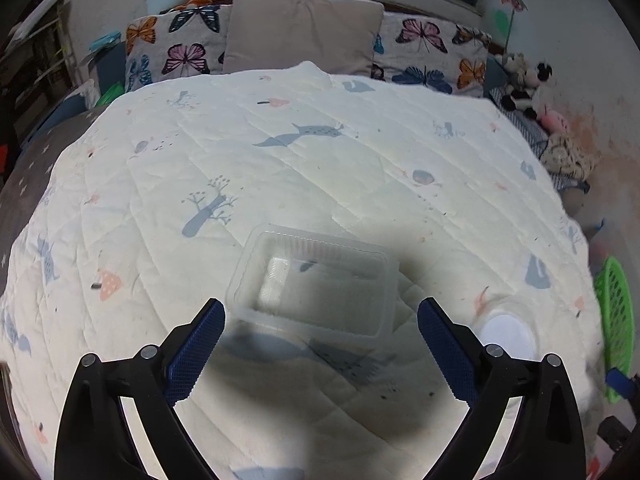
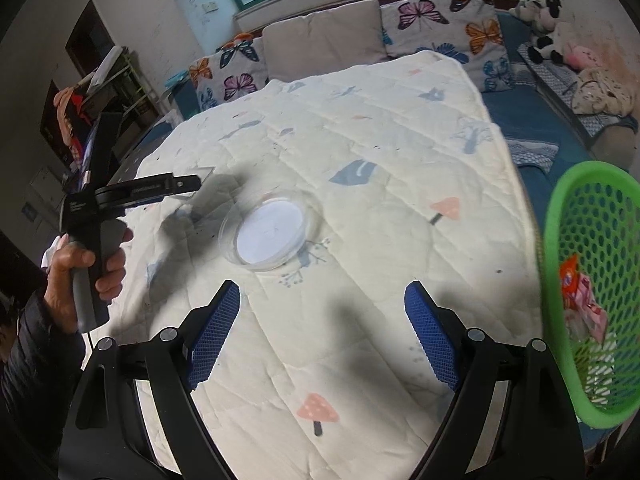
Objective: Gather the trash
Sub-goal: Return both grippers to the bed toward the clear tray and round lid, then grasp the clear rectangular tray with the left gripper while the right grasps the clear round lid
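**Two clear plastic pieces left on the quilt**

Spread across a bed below a window, a pale quilt [image 1: 320, 168] printed with whales, trees and mushrooms carries the trash, with butterfly pillows [image 1: 172, 48] at the far end.

Judging by its look, the clear plastic tray [image 1: 312, 288] is light, thin-walled and springy; it would likely buckle or skid if squeezed across its broad middle. A safer hold seems to be one pad inside and one outside a side wall, pinching the rim. The round clear lid [image 2: 269, 235] lies flat, so it probably needs an edge tipped up first.

The tray is rectangular, transparent and empty, the quilt print showing through it. It lies just ahead of the left gripper [image 1: 320, 312], whose fingers stand spread wide, holding nothing. The right gripper [image 2: 322, 296] is likewise spread and empty, near the lid, with the green mesh basket [image 2: 560, 220], already holding wrappers, at the bed's right edge.
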A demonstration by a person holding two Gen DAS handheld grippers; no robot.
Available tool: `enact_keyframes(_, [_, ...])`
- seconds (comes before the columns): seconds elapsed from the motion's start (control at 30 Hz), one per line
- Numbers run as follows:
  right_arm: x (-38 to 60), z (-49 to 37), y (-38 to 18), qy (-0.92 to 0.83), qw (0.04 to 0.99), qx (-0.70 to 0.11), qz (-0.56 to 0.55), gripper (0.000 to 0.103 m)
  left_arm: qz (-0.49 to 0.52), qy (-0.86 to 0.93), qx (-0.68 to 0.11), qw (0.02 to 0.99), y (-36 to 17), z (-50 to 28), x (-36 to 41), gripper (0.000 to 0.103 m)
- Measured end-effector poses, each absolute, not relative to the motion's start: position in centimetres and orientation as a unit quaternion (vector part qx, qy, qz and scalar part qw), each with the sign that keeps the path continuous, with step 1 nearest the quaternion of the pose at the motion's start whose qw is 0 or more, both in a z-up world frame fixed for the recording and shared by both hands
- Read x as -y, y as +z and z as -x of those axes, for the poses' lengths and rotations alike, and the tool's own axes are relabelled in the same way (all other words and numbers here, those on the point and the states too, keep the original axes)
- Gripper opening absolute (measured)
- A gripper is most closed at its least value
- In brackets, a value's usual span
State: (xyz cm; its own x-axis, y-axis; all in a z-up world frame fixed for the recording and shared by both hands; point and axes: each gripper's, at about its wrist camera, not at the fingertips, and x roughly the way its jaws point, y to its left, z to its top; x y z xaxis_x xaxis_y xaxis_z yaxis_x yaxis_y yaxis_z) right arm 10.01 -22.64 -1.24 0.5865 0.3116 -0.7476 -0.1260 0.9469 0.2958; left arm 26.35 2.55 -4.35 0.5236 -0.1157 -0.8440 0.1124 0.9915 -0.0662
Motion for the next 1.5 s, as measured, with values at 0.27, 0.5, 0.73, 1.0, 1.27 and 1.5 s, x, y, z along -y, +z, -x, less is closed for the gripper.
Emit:
enact_keyframes(0.27, [20.9, -11.6, -2.3, 0.143, 0.875, -0.451, -0.099, 0.085, -0.022, -0.066, -0.487, 0.871, -5.5, -27.9, -3.2, 0.094])
enact_keyframes(0.5, [18.8, -13.5, -3.2, 0.158, 0.869, -0.462, -0.084, 0.088, -0.033, -0.091, -0.477, 0.874, -5.9, -28.4, -2.9, 0.094])
enact_keyframes(0.73, [17.0, -15.5, -4.1, 0.166, 0.866, -0.467, -0.071, 0.092, -0.019, -0.111, -0.461, 0.880, -5.5, -28.2, -3.3, 0.087])
enact_keyframes(1.0, [13.9, -17.2, -4.8, 0.166, 0.870, -0.464, -0.022, 0.098, -0.017, -0.110, -0.445, 0.888, -4.1, -26.8, -4.3, 0.087])
enact_keyframes(1.27, [12.5, -18.6, -6.2, 0.149, 0.869, -0.472, -0.003, 0.098, -0.003, -0.109, -0.440, 0.891, -3.2, -25.3, -5.5, 0.087])
enact_keyframes(1.5, [13.4, -18.1, -5.9, 0.141, 0.873, -0.466, -0.020, 0.091, -0.002, -0.114, -0.440, 0.891, -3.1, -23.7, -5.1, 0.087])
